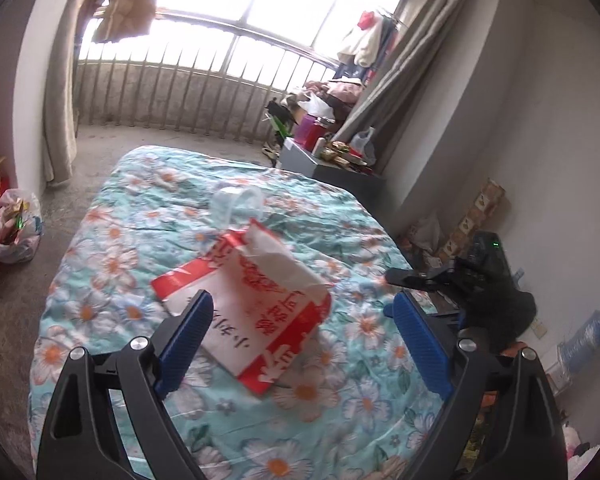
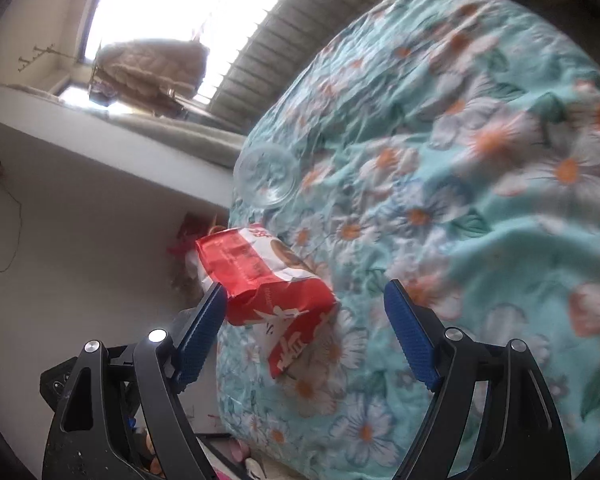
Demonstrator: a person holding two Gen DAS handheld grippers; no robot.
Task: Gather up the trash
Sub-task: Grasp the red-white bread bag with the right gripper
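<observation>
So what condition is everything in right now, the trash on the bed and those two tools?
Red and white bag: crumpled, torn open, lying on the bed.
Plastic cup: tipped on its side.
Left tool: open, holding nothing.
Right tool: open, holding nothing.

Red-and-white paper bag (image 1: 256,312), crumpled, lying flat on floral bed quilt (image 1: 120,208), mid-bed. White centre panel w/ handwritten black chars, red border w/ white print. Mouth end torn open, white lining paper sticking up, pointing toward window side. In right wrist view same bag (image 2: 268,284) at quilt (image 2: 480,200) edge, puffed, red side up, creased. Clear plastic cup (image 1: 238,204) just beyond bag's open end, tipped on side, looks touching or nearly so; in right wrist view cup (image 2: 266,178) apart from bag, round end toward cam, blurry.
</observation>
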